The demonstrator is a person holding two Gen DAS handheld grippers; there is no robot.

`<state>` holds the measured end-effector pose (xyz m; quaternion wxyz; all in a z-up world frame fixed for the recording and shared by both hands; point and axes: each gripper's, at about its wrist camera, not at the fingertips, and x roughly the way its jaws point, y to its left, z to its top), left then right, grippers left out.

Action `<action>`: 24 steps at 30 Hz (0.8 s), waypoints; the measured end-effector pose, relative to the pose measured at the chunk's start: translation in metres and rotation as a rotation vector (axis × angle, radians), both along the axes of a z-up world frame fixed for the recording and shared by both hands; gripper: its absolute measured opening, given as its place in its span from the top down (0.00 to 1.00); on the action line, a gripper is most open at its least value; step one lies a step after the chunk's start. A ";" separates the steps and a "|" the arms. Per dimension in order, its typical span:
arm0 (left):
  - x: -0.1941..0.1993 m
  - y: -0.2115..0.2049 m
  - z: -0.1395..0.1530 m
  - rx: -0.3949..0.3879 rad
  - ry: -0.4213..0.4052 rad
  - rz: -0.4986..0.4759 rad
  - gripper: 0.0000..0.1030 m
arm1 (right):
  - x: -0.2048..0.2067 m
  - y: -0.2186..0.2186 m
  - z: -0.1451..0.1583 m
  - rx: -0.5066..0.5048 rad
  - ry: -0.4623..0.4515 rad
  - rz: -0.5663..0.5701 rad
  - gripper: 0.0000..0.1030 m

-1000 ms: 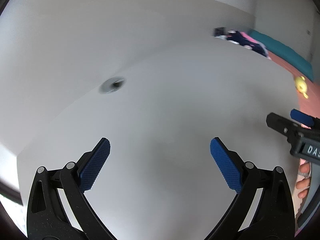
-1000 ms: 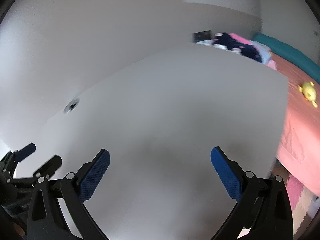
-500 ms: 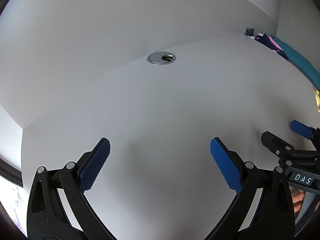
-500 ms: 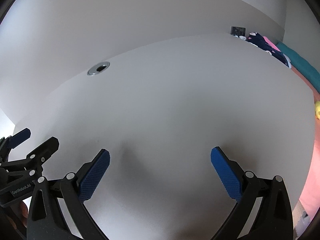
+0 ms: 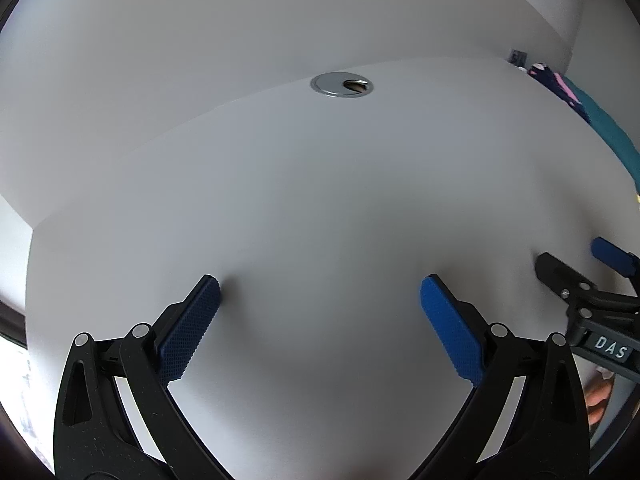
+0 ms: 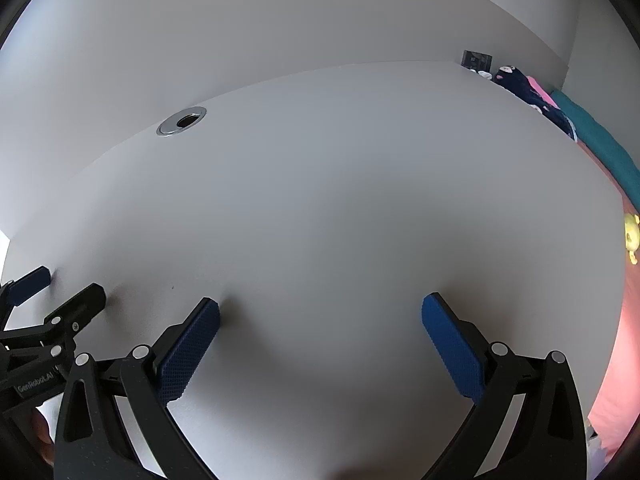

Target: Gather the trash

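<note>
Hovering low over the white bench (image 5: 320, 208), the left claw (image 5: 320, 316) stands spread wide and empty; the right claw (image 6: 320, 328), at its three o'clock, is likewise spread with nothing between the pads. I judge both are held ready, side by side, for searching. No trash shows in either view, so its place, heading and long axis cannot be told. Farther off at twelve o'clock sits a cable grommet (image 5: 342, 85); at two o'clock, a bed (image 6: 600, 148) with dark clothing (image 6: 524, 88).
</note>
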<state>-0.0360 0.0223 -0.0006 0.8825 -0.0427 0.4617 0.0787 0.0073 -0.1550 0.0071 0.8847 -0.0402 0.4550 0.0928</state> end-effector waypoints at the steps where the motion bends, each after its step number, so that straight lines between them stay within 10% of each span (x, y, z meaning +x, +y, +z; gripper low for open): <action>1: 0.000 0.000 0.000 0.001 0.001 -0.001 0.06 | 0.000 -0.001 0.000 0.000 0.000 -0.001 0.02; 24: -0.002 -0.001 0.000 0.001 0.001 0.000 0.06 | -0.002 -0.007 0.002 -0.004 0.001 -0.001 0.02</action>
